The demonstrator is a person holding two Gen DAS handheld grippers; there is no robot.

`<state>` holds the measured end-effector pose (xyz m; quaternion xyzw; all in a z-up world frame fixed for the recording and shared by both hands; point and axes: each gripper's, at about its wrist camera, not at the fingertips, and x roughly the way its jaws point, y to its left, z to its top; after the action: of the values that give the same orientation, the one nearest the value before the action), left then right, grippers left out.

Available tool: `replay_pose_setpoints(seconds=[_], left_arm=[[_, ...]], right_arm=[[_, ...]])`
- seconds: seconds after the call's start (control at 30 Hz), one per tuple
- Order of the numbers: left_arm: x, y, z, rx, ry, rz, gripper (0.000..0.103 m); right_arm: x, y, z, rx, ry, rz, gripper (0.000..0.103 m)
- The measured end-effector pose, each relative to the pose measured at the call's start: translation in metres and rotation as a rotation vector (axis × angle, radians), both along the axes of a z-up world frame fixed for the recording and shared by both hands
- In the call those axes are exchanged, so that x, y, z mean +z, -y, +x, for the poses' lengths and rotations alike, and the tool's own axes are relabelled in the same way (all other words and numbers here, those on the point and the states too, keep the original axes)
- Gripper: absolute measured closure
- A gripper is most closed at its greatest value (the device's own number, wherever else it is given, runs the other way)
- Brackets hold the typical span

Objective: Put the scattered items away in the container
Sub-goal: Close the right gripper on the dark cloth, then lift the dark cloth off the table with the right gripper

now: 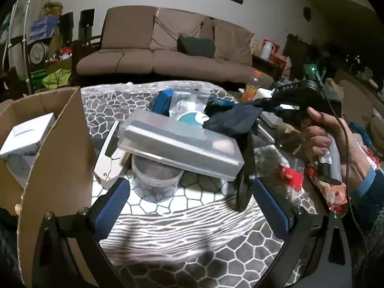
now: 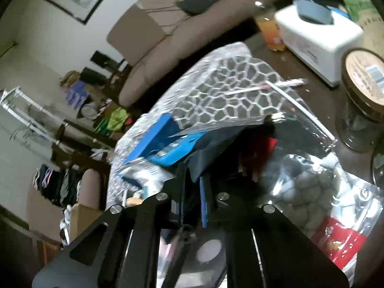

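In the left wrist view my left gripper (image 1: 189,204) is open and empty, low over the patterned table mat (image 1: 182,247). Just ahead a clear plastic case (image 1: 180,144) rests tilted on a clear round tub (image 1: 156,182). An open cardboard box (image 1: 55,144) stands at the left with a white box (image 1: 26,134) inside. My right gripper (image 1: 261,104) is shut on a dark navy cloth (image 1: 235,118) and holds it above the pile. In the right wrist view the fingers (image 2: 204,201) pinch the same cloth (image 2: 204,158) over a blue case (image 2: 172,151).
A snack bag with red label (image 2: 336,242), a glass jar with brown lid (image 2: 362,88), a white tissue box (image 2: 316,40) and an orange drink bottle (image 2: 266,24) stand on the table's right. White tongs (image 1: 108,163) lie beside the tub. A brown sofa (image 1: 168,48) is behind.
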<state>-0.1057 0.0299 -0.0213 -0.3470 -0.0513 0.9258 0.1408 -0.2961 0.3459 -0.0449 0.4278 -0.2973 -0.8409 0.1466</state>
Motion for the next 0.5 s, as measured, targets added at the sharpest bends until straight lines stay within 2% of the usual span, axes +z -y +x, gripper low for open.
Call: replay_pose_setpoints(seconds=[0.13, 0.33, 0.5], left_arm=[[0.004, -0.002, 0.004, -0.008, -0.021, 0.001, 0.0], [0.013, -0.004, 0.009, -0.012, -0.049, 0.009, 0.0], [0.021, -0.006, 0.018, -0.037, -0.079, 0.005, 0.0]], right_arm=[[0.022, 0.008, 0.017, 0.048, -0.046, 0.016, 0.097], [0.053, 0.014, 0.056, 0.106, -0.115, -0.02, 0.097], [0.092, 0.022, 0.098, 0.158, -0.188, -0.037, 0.097]])
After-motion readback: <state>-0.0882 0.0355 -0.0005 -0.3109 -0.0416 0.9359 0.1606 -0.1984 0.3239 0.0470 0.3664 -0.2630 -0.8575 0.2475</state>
